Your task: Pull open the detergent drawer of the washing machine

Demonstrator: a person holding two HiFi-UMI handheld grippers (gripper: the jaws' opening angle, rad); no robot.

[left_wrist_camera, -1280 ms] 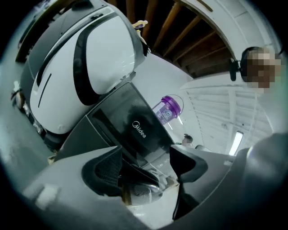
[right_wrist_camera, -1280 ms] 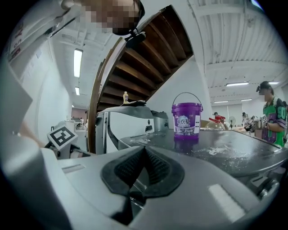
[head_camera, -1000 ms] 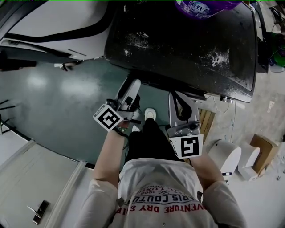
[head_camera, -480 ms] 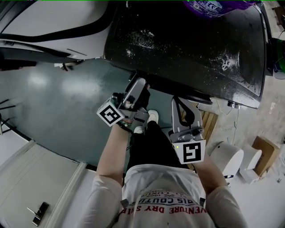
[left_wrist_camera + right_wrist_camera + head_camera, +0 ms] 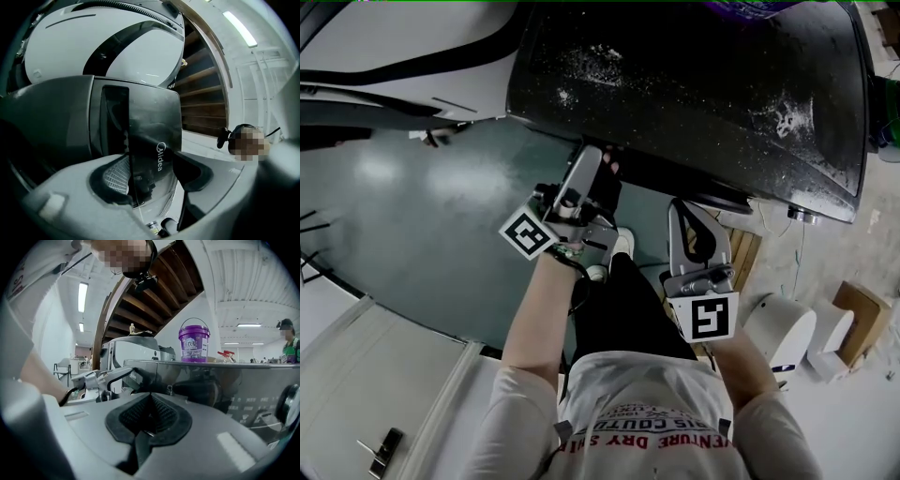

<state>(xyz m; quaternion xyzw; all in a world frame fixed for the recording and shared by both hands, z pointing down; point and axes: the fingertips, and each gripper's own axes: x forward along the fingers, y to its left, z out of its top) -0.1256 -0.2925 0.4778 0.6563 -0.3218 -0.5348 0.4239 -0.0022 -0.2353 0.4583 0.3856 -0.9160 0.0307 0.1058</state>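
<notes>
The washing machine (image 5: 694, 84) has a dark glossy top. Its detergent drawer (image 5: 154, 136) is a dark front panel with white lettering that fills the gap between my left gripper's pads. My left gripper (image 5: 595, 161) (image 5: 150, 173) reaches under the machine's front left edge. Its jaws have just been closing and now stand pressed on either side of the drawer front. My right gripper (image 5: 692, 214) (image 5: 149, 416) hangs lower, to the right of the left gripper and in front of the machine, with its pads together and nothing between them. The right gripper view also shows the left gripper (image 5: 108, 378) at the machine's corner.
A purple bucket (image 5: 193, 343) stands on the machine's top. A white machine (image 5: 394, 56) stands to the left across the green floor (image 5: 422, 216). White round appliances (image 5: 783, 328) and a cardboard box (image 5: 858, 305) sit on the floor at the right. A person (image 5: 287, 341) stands far behind.
The left gripper has moved up to the machine's front edge and rolled, and its jaws now reach under the top. The right gripper has sunk a little.
</notes>
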